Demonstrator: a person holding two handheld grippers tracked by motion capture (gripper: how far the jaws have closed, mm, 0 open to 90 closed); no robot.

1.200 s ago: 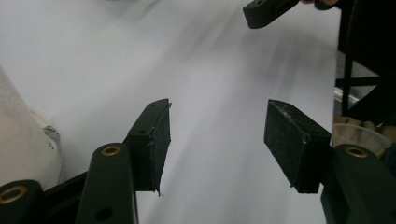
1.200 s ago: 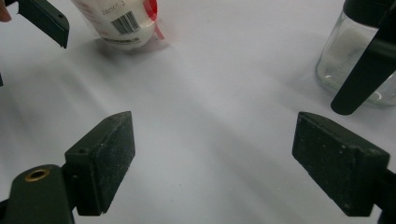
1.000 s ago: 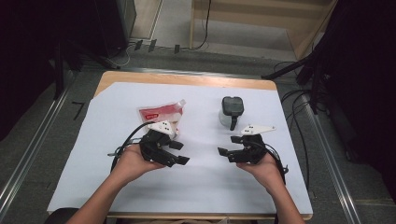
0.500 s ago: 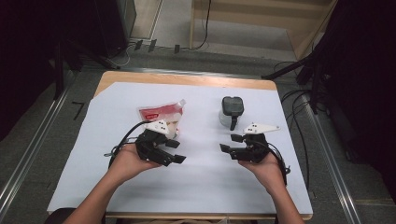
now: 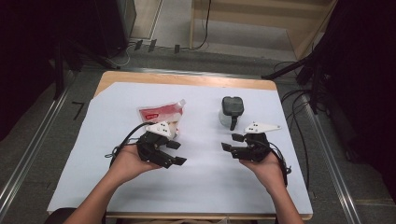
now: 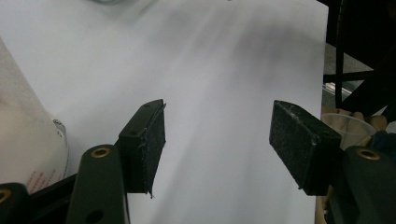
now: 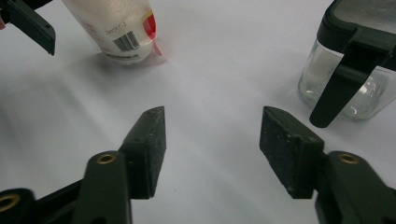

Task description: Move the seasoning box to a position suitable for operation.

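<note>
The right gripper is holding its jaws apart over bare sheet, and they have just been closing in from a wider spread, with nothing between the rough, grainy black pads; since the hand is sitting where it was a second ago, this is probably a jaw test or a narrowing ahead of a reach, not a grasp. The left gripper is keeping its jaws wide apart and empty too, the same as a second ago. In the right gripper view, the glass jar is standing up and to the right of those jaws, clear-walled and rounded, wearing a dark plastic lid with a flat handle or spoon hanging down its side. The pouch is lying farther off at upper left, soft and bulging with pale powder, printed with red bands and a barcode. From the high view, the pouch is touching the left gripper on its far side, and the jar is sitting just beyond the right gripper. Everything is resting on a smooth white sheet covering the wooden table.
</note>
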